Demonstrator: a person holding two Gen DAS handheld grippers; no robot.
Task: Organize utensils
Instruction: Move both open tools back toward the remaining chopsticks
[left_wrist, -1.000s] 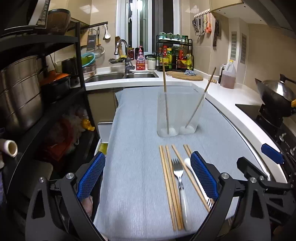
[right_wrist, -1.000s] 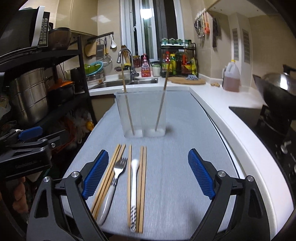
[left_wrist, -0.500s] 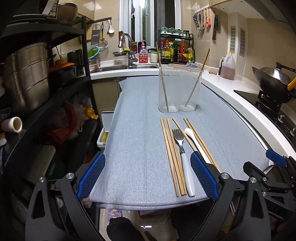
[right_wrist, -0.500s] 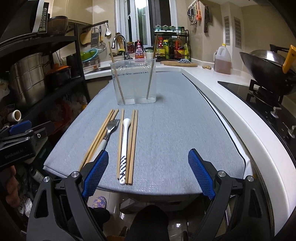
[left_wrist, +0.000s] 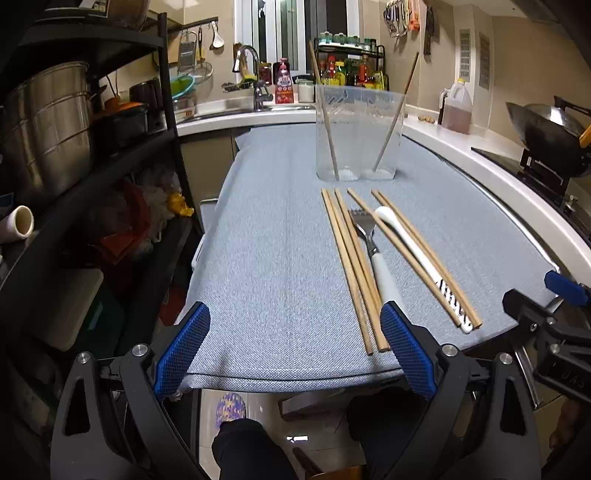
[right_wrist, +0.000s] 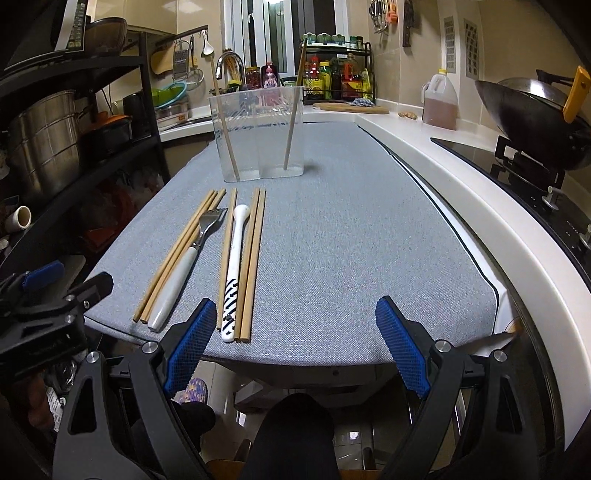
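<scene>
Kitchen surroundings frame a desk (right_wrist: 332, 236) covered in grey-blue cloth, with a sink counter behind it and a stove at three o'clock.

Loose utensils lie in a row near the front edge, at about eleven o'clock from the right gripper (right_wrist: 295, 343) and one o'clock from the left gripper (left_wrist: 295, 350). Counted from the right wrist view: three chopsticks (right_wrist: 177, 251) bunched on the far left, a fork (right_wrist: 184, 258) with a white handle touching them, a single chopstick (right_wrist: 227, 251), a white spoon (right_wrist: 234, 266) with a black-patterned handle, and a pair of chopsticks (right_wrist: 255, 258) at the right end. That makes six loose chopsticks, one fork, one spoon.

At twelve o'clock stands a clear two-compartment holder (right_wrist: 260, 136), with one chopstick leaning in each compartment, so two are already stowed.

Both sets of jaws stand wide apart and hold nothing; both grippers hover just off the near edge of the desk.

The step in hand looks like choosing and picking the next utensil. The sticks are thin and lie flat against their neighbours, so it would help to come down over one end, close across the width, and lift a single piece or a tidy pair without dragging the fork or spoon. The holder is light and tall; lowering pieces in gently should keep it from tipping.

Outward, a wok (right_wrist: 532, 110) sits on the stove and an oil jug (right_wrist: 439, 99) on the counter.
</scene>
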